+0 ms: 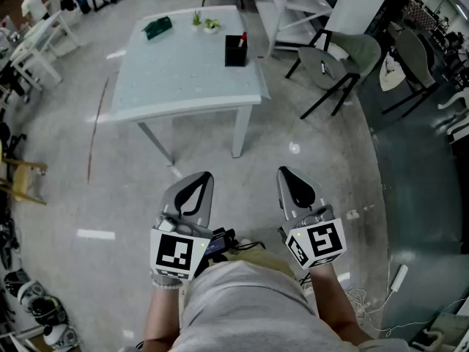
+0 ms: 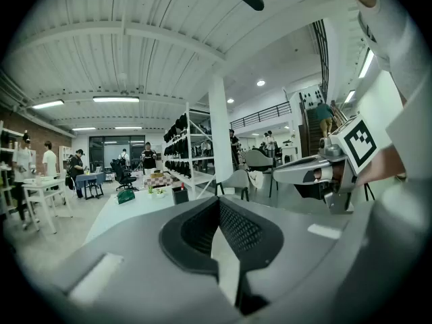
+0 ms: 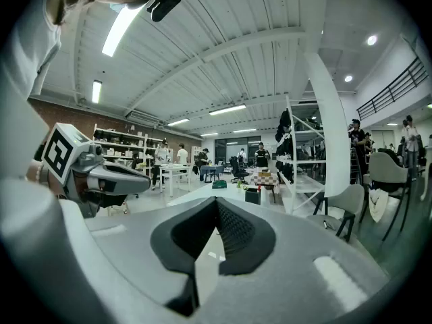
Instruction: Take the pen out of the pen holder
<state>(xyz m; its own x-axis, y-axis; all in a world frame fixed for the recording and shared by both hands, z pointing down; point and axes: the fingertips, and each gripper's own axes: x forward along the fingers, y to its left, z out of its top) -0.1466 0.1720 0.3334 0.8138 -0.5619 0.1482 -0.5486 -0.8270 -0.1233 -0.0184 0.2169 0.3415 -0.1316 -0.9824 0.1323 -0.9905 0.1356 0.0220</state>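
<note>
With both the left gripper [image 1: 198, 179] and right gripper [image 1: 288, 173] hovering well short of the tabletop [image 1: 183, 79], fingers closed on nothing, the pen [image 1: 242, 38] is standing in the holder [image 1: 235, 52], so the approach step is calling for reaching forward and opening.

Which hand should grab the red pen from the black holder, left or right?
Right, but only just. The pen holder stands near the table's right edge, its pen on the right side. Left gripper and right gripper are both shut, empty, far off.
</note>
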